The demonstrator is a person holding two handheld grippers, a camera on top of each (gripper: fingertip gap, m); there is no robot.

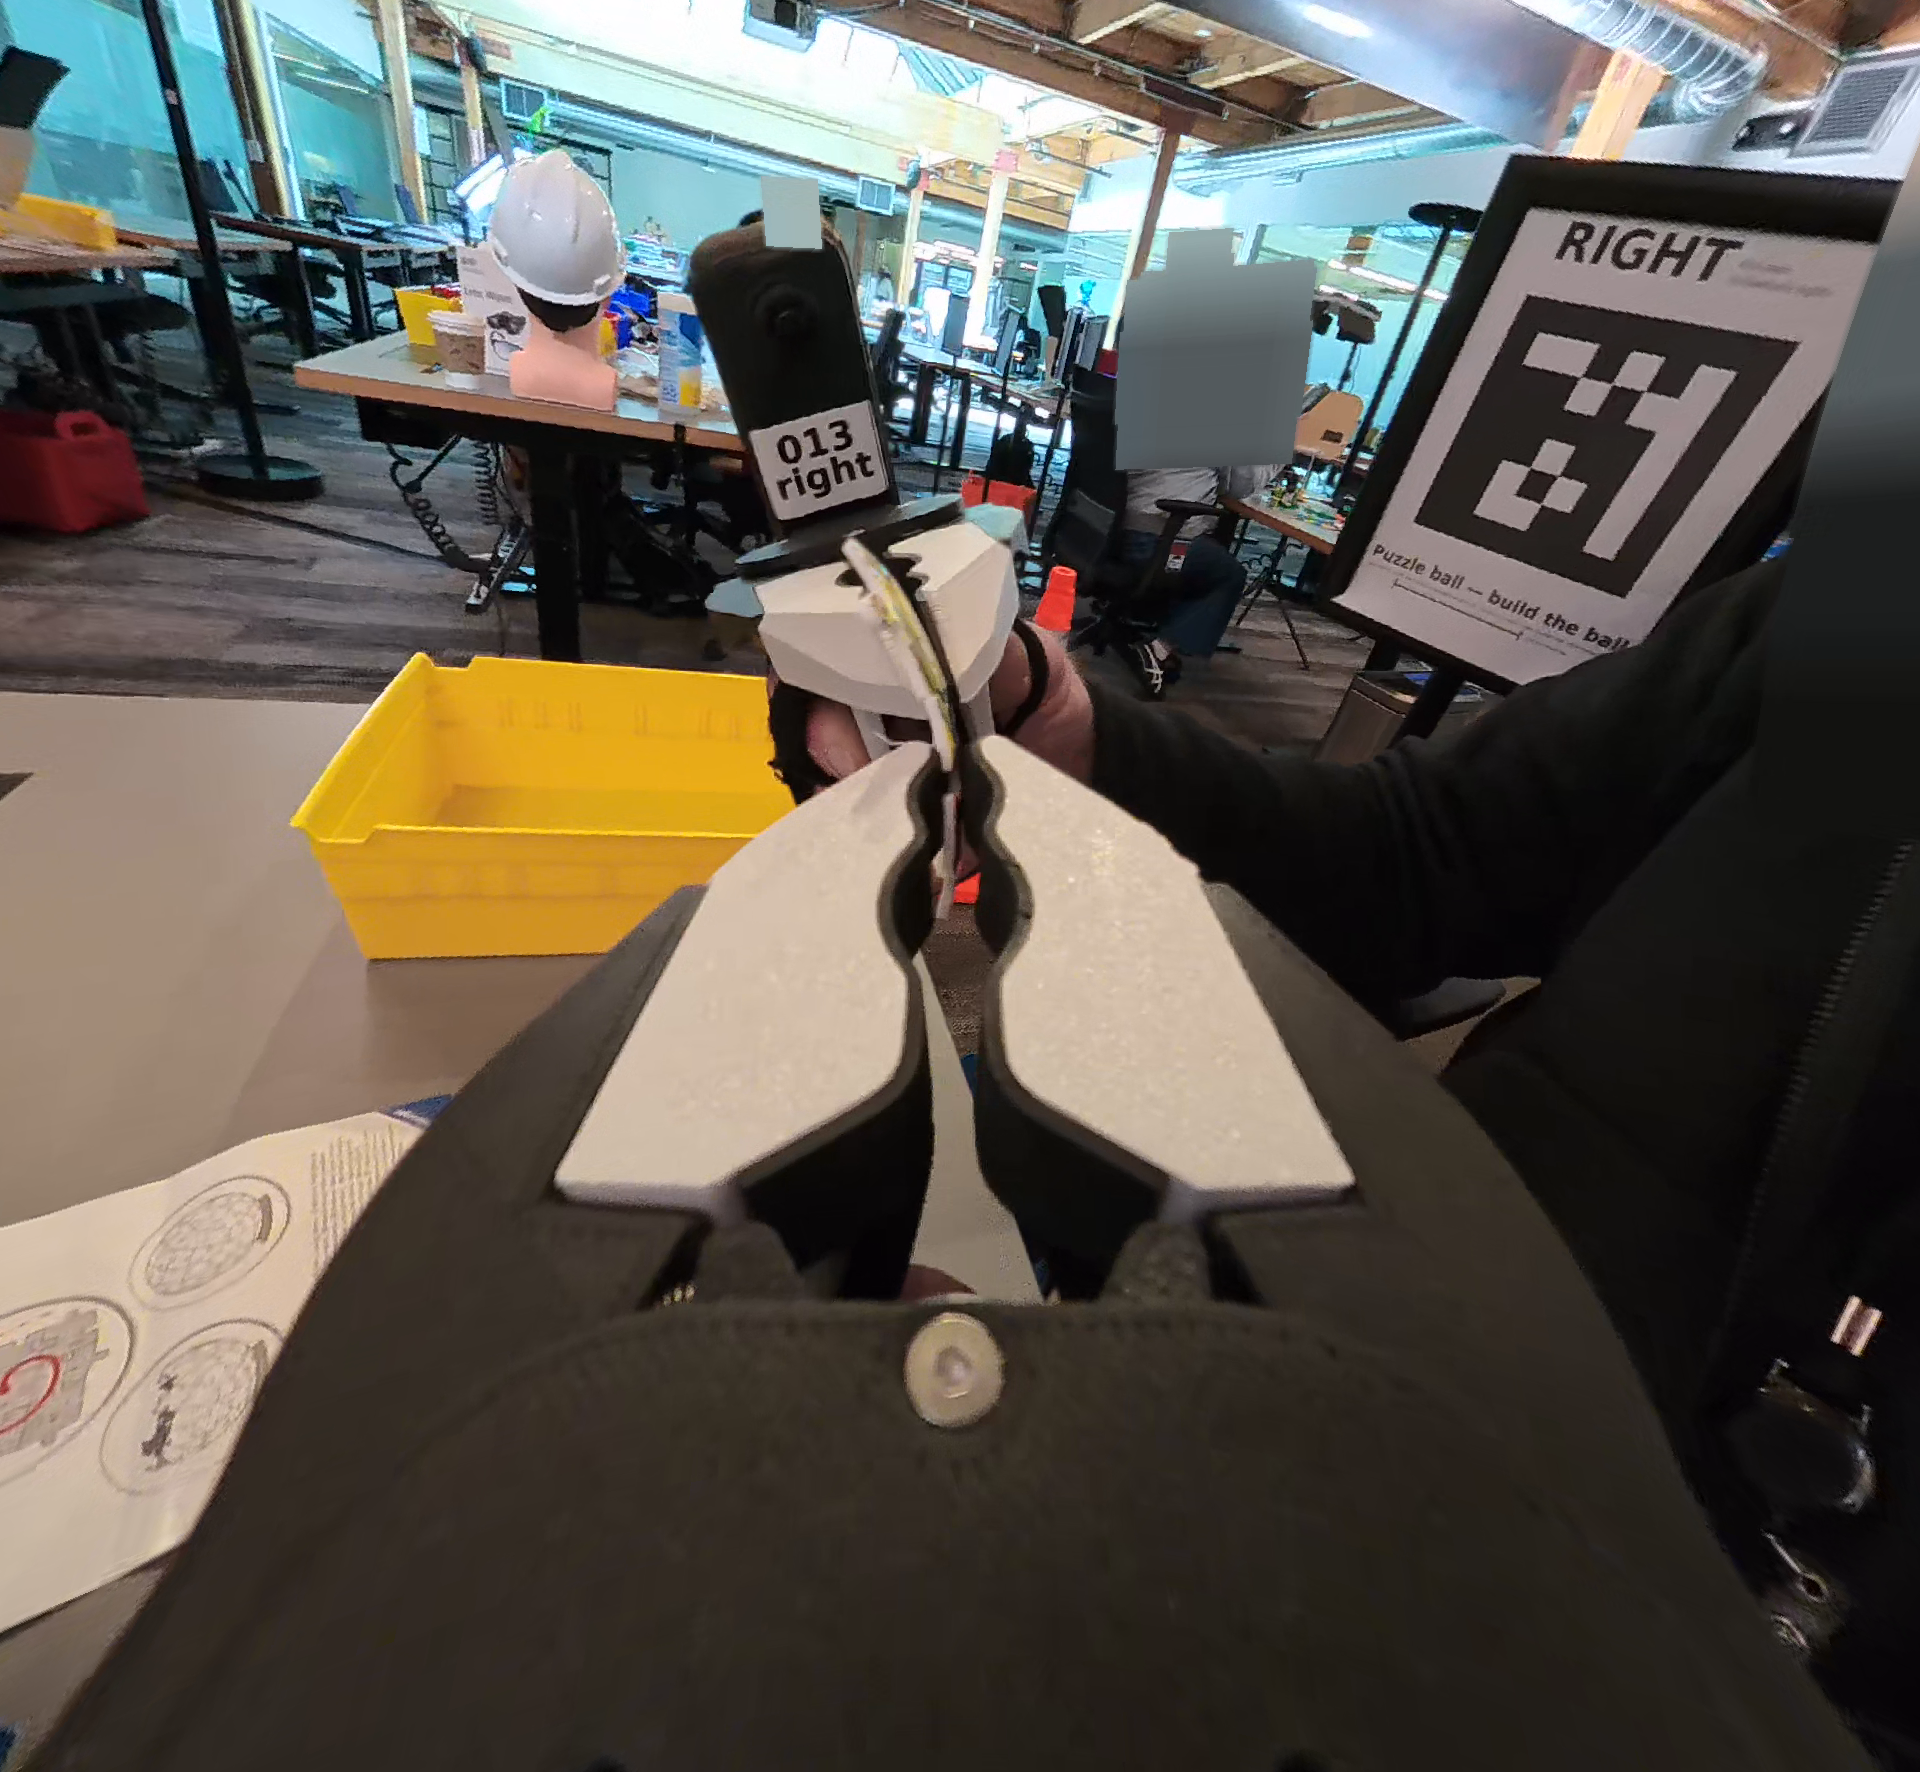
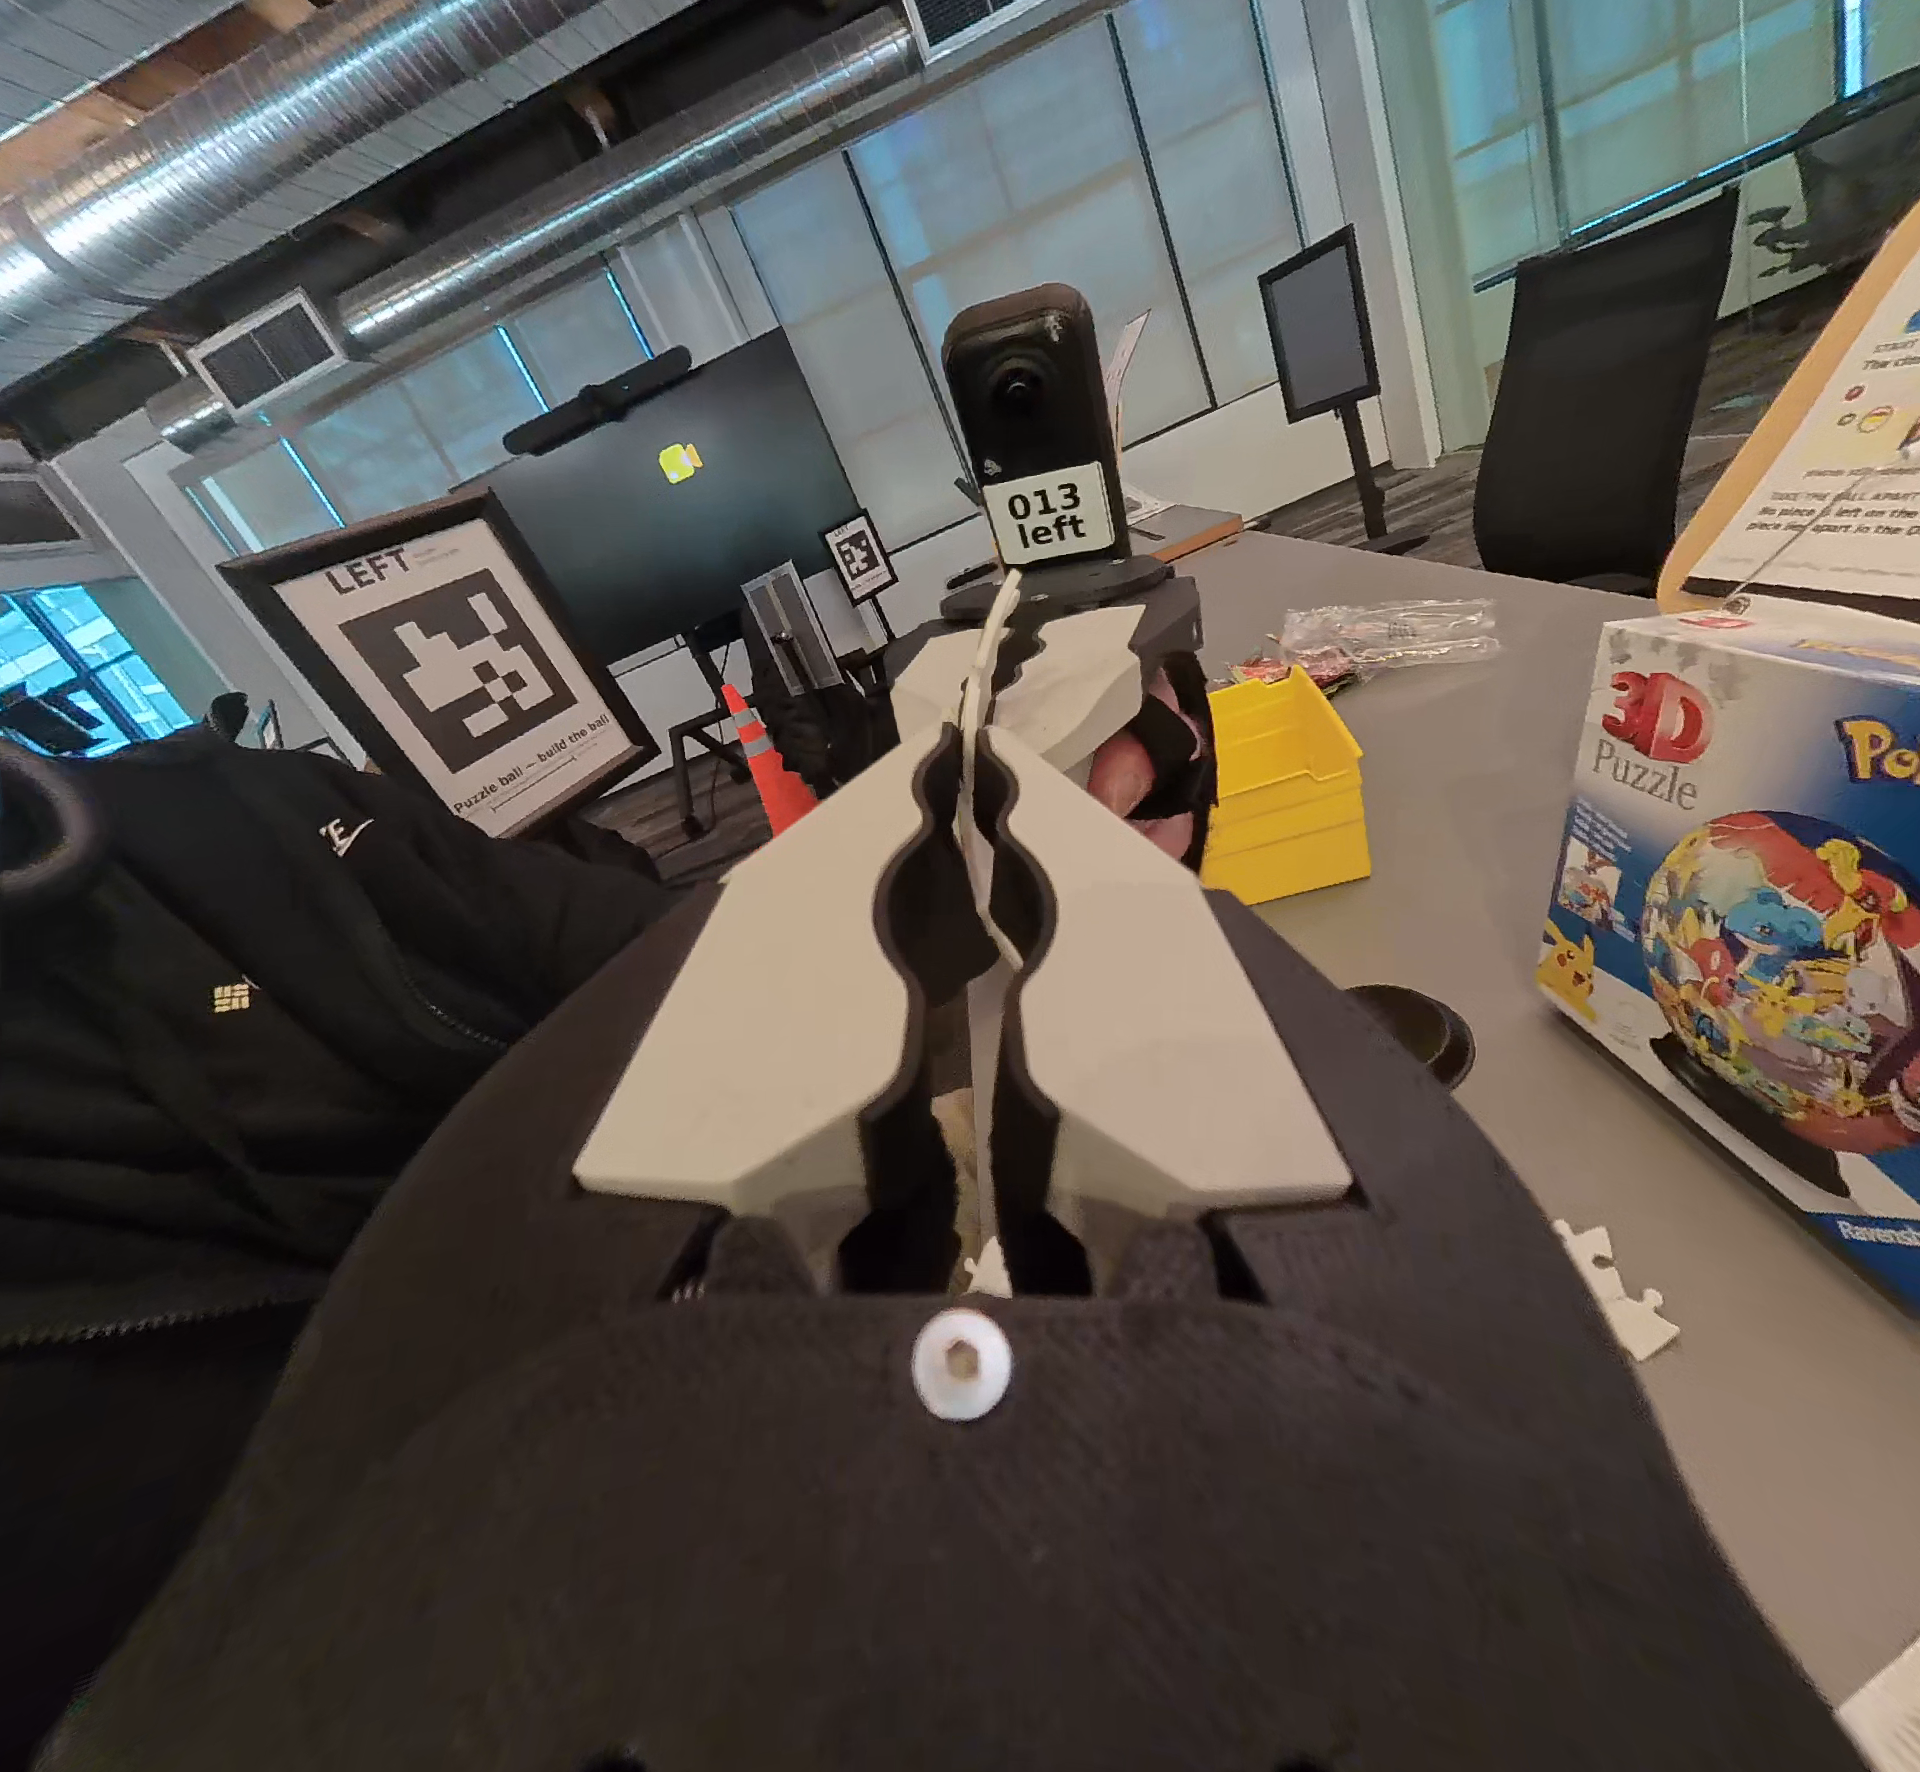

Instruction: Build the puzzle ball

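Big open workshop all around, silver ducts (image 2: 436, 112) running under a timber ceiling, and down below, the grey table (image 1: 156, 891) where it's all happening. Two framed marker signs stand off the table edge, one (image 1: 1600, 434) past the person's black sleeve (image 1: 1351, 849) in the left wrist view, the other (image 2: 436, 673) in the right wrist view. On the table to the right sits the puzzle box (image 2: 1745, 912) with a colourful ball printed on its front, and beyond it a crumpled clear plastic bag (image 2: 1392, 631). A yellow bin (image 1: 540, 818) rests on the table just behind the action, looking empty from this side. A printed instruction sheet (image 1: 177, 1327) lies flat at the near left. Now the grippers, nose to nose above the table! The left gripper (image 1: 951, 787) has its fingers drawn close, pinched on a thin curved strip of joined puzzle pieces (image 1: 920, 662), seen edge-on, white on one face with yellow and dark print on the other. The right gripper (image 2: 977, 751) meets it head-on, fingers closed onto the same strip, which runs back between them as a pale line. One loose white puzzle piece (image 2: 1616, 1291) lies on the table by the box.
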